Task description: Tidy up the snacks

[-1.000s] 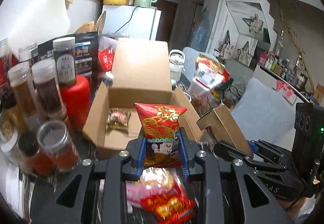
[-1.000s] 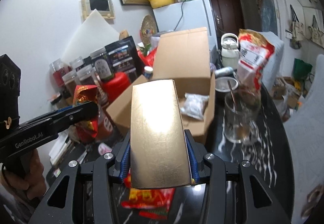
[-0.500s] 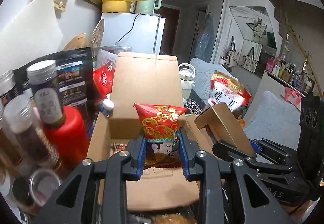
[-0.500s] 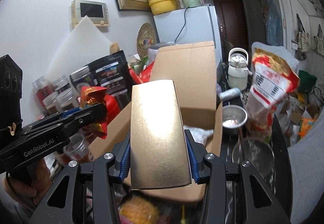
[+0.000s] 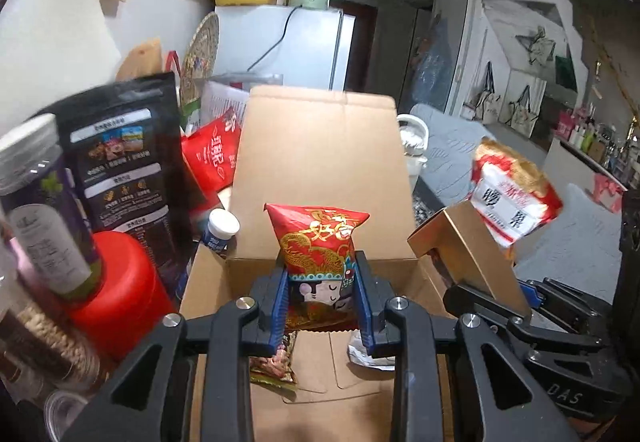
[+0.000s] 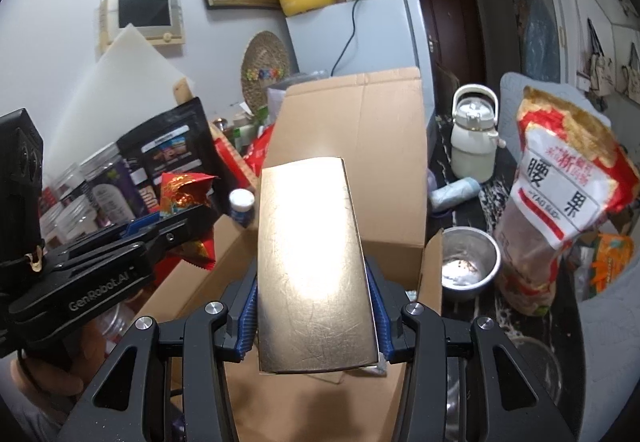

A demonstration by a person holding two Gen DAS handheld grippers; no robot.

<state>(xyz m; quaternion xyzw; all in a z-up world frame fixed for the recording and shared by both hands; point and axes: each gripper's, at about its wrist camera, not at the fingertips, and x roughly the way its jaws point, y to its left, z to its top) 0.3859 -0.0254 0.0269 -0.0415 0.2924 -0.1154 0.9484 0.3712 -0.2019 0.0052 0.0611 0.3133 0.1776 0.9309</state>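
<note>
Now carried forward from short of the cardboard box (image 5: 320, 162) to above its open floor, with left gripper (image 5: 322, 306) clamped on upright red snack packet (image 5: 318, 242), right gripper (image 6: 310, 318) clamped on gold box (image 6: 308, 262) near the right wall, both long axes pointing toward the raised back flap.

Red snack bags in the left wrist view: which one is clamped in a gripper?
The dragon-print bag, upright between the left gripper's blue pads above the open box. The other red bags stand free.
</note>
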